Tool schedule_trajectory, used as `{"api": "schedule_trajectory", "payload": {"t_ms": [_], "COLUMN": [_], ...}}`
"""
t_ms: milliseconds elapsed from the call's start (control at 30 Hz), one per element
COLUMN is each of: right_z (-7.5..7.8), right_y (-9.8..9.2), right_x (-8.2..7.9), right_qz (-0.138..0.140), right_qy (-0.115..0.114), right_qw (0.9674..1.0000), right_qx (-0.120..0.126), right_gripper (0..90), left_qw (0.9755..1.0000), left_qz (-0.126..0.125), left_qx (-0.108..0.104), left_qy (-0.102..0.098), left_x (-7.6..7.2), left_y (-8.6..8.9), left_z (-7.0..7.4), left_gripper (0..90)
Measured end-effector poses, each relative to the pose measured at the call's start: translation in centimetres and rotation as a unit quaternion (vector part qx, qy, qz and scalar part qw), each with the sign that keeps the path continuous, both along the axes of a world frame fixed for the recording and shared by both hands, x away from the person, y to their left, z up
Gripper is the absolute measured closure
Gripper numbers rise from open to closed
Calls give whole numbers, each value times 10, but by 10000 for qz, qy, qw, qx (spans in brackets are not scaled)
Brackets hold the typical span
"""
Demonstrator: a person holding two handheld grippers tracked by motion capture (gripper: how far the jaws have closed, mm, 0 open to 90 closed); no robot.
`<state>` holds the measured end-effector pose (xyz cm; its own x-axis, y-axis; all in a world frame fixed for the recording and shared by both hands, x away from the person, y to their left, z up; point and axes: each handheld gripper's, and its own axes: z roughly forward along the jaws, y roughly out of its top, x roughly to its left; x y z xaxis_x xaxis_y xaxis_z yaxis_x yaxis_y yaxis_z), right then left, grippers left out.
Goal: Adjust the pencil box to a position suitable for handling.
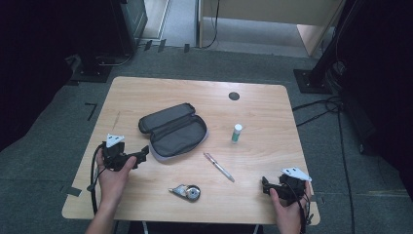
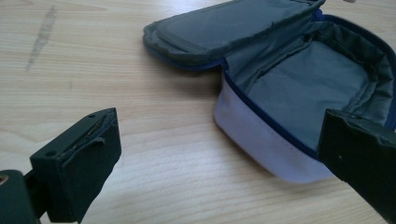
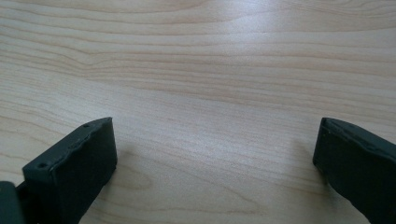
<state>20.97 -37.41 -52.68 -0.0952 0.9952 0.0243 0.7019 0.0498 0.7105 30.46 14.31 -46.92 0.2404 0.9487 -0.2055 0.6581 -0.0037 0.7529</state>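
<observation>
Both pairs of jaws stand spread wide with nothing between them: the left gripper sits at the near-left of the wooden table, aimed at the open pencil case, and the right gripper rests at the near-right corner over bare wood. In the left gripper view the case lies just ahead of the jaws, its pale lilac side wall near the right jaw. It is a dark grey zip pouch lying in the middle of the table, its long axis running from near-left to far-right, lid folded back toward the far side, grey lining and blue zip showing. A pen lies to its near right, a correction-tape dispenser by the near edge, and a small white bottle stands to the right.
</observation>
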Motion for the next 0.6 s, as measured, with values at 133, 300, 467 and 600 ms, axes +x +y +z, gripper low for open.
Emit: {"api": "schedule_trajectory", "payload": {"t_ms": [133, 300, 467, 600], "right_z": [0, 0, 0, 0], "right_y": [0, 0, 0, 0], "right_x": [0, 0, 0, 0], "right_qz": [0, -1, -8, 0], "right_qy": [0, 2, 4, 0], "right_qw": [10000, 10000, 10000, 10000], "right_qx": [-1, 0, 5, 1], "right_gripper": [0, 0, 0, 0], "left_qw": [9999, 9995, 9991, 9988], "left_qz": [-62, 1, 48, 59], "left_qx": [-14, 214, 309, 352], "left_qy": [89, 212, 290, 335], "left_x": [8, 16, 19, 21], "left_y": [-7, -22, -30, -32], "left_z": [0, -3, -5, -7], "left_gripper": [0, 69, 134, 174]}}
